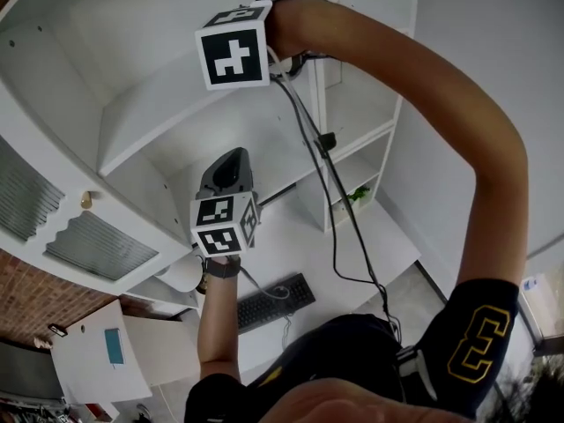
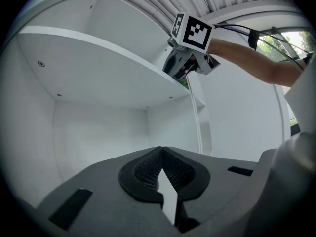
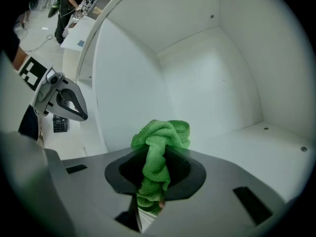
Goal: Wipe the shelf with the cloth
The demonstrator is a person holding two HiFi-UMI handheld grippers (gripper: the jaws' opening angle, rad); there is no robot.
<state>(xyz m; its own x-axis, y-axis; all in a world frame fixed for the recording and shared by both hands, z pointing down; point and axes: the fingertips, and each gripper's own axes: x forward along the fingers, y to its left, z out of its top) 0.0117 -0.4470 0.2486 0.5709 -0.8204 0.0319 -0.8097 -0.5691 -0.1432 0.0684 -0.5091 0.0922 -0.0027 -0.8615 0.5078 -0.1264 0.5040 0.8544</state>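
The green cloth (image 3: 161,143) is bunched between the jaws of my right gripper (image 3: 159,154), which is shut on it. That gripper reaches into an upper compartment of the white shelf (image 3: 256,147); the cloth hangs just above the compartment's floor, and I cannot tell if it touches. In the head view only the marker cube of the right gripper (image 1: 233,47) shows, up against a shelf board (image 1: 163,108). My left gripper (image 2: 160,151) is shut and holds nothing. It points into the compartment below, and in the head view the left gripper (image 1: 229,167) sits lower.
A black cable (image 1: 339,210) hangs from the right gripper past the shelf's upright. A keyboard (image 1: 273,300) lies on a white desk (image 1: 370,245) below. Something green (image 1: 357,194) sits on a low side shelf. Compartment walls close in on both grippers.
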